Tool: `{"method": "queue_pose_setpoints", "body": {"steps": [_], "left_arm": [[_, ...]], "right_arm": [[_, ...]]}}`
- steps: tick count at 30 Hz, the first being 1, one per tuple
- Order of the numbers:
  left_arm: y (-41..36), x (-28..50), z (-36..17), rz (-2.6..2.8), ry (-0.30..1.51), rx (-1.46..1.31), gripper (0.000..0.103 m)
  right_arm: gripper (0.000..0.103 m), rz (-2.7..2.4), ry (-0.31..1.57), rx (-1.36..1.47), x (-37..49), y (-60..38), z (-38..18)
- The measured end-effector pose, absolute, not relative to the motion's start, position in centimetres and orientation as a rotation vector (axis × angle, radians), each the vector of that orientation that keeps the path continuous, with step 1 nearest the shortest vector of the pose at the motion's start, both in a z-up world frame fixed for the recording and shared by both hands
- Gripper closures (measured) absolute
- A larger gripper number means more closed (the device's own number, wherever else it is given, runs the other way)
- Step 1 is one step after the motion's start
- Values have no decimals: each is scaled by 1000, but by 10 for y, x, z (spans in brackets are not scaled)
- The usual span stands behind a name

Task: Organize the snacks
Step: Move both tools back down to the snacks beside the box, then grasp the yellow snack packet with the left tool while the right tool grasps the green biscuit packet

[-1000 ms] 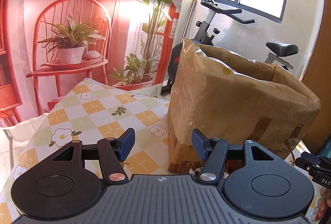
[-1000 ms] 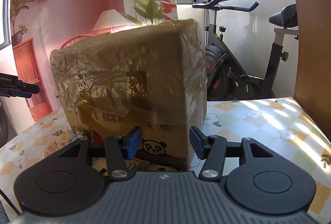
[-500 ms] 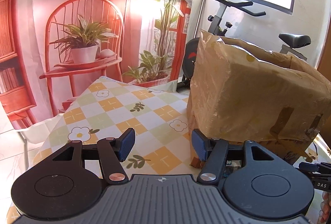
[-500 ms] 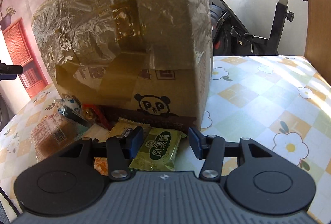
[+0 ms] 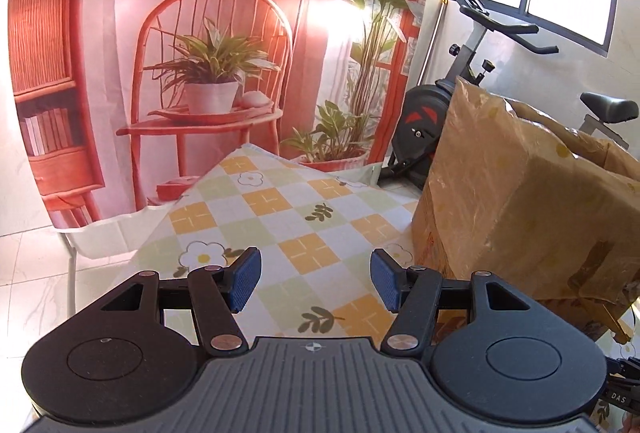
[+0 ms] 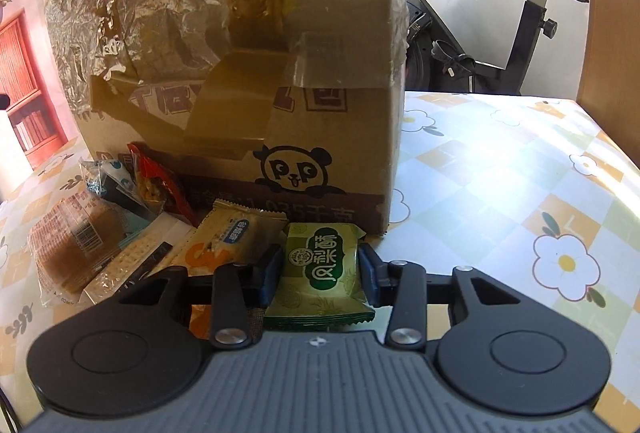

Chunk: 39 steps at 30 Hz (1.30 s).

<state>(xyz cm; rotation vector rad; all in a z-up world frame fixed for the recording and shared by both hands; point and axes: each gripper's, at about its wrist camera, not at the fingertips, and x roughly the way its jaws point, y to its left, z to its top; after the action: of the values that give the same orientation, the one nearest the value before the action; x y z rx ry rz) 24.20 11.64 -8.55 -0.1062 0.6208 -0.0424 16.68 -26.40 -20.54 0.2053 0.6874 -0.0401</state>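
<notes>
Moved since 0.5 s ago: right claw (image 6: 318,275) brought lower & closer, so green pineapple-cake packet (image 6: 320,269) is now bracketed by both blue pads; left wrist view swung leftward, more bare tablecloth and less box seen.
Right claw: pads set at both side edges of green packet, seemingly touching; firm clench vs. mere contact can't be told. Packet lies flat on counter (image 6: 500,185), not lifted.
Left claw (image 5: 315,283): released, pads wide apart, nothing between; held over checkered cloth, just left of box.
Task things: snack pile at front foot of taped cardboard box (image 6: 240,53) w/ panda print. Tan packet (image 6: 224,237) just left of green one, edges touching or overlapped. Red packet (image 6: 160,185) & clear wrapper (image 6: 104,173) leaned at box base. Brown wafer pack (image 6: 76,245) at far left, white cracker pack (image 6: 132,265) beside it.
Progress: judged early. All visible snacks lie loose outside box; none seen sorted. Box interior not visible, so contents unknown. First pick appears underway; rest of pile left.
Edges: box front wall close ahead of right claw, so little forward room; lift probably needed upward/back. Tan packet tight at left pad, may be dragged along.
Open room: wide bare counter to right of box in right wrist view; bare cloth ahead of left claw, counter edge farther out. Exercise bike (image 5: 472,81) behind box, well apart.
</notes>
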Motion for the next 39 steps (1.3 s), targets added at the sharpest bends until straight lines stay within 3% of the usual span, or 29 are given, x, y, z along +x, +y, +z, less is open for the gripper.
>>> {"method": "queue_pose_setpoints", "body": {"steps": [9,15,26,39], "left_arm": [[82,247,-118,-105,654,-160,41],[83,244,-128,-123,691,-139,51],[90,234,-177,-161,934,-317,49],[87,262,-190,-128,920,-299,45]], "right_arm": [[61,-31,683,224,164,-270,-205],[61,-19,678,227,162,-270,-206],[61,-15,675,246,163,-273,-206],[61,-14,675,247,163,-273,-206]]}}
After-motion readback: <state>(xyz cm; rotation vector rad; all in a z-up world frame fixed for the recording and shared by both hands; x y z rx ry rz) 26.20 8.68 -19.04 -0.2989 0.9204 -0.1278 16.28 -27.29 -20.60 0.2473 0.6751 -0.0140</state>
